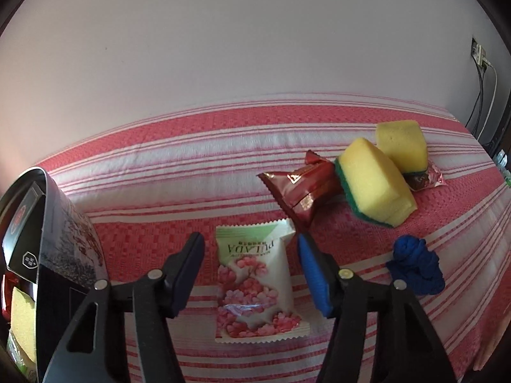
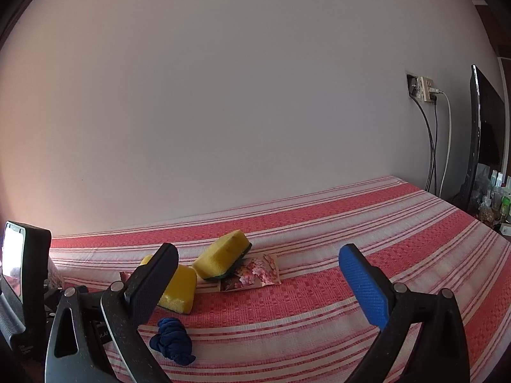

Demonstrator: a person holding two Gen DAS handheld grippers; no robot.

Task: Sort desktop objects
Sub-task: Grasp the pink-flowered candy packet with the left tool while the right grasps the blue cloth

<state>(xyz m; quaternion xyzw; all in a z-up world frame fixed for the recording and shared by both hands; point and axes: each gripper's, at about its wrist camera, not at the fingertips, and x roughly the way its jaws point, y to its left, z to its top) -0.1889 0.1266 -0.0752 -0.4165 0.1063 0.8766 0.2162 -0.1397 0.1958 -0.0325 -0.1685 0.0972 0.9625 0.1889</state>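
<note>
In the left wrist view my left gripper [image 1: 250, 249] is open, its jaws either side of a white and green snack packet with pink flowers [image 1: 255, 287] lying on the red striped cloth [image 1: 159, 166]. Beyond lie a dark red snack packet [image 1: 303, 188], two yellow sponges with green backing [image 1: 373, 182] [image 1: 402, 145] and a blue knotted cloth [image 1: 415, 265]. In the right wrist view my right gripper [image 2: 258, 265] is open and empty above the cloth [image 2: 351, 223]. The blue cloth [image 2: 172, 344], the sponges [image 2: 223, 252] [image 2: 179, 290] and a flowered packet [image 2: 252, 276] lie ahead of it.
A dark box [image 1: 48, 255] at the left edge holds a yellow sponge [image 1: 22, 319]. A wall socket with cables [image 2: 428, 92] and a monitor [image 2: 479, 134] stand right of the table. Part of the left gripper's body [image 2: 22, 281] shows at the left of the right wrist view.
</note>
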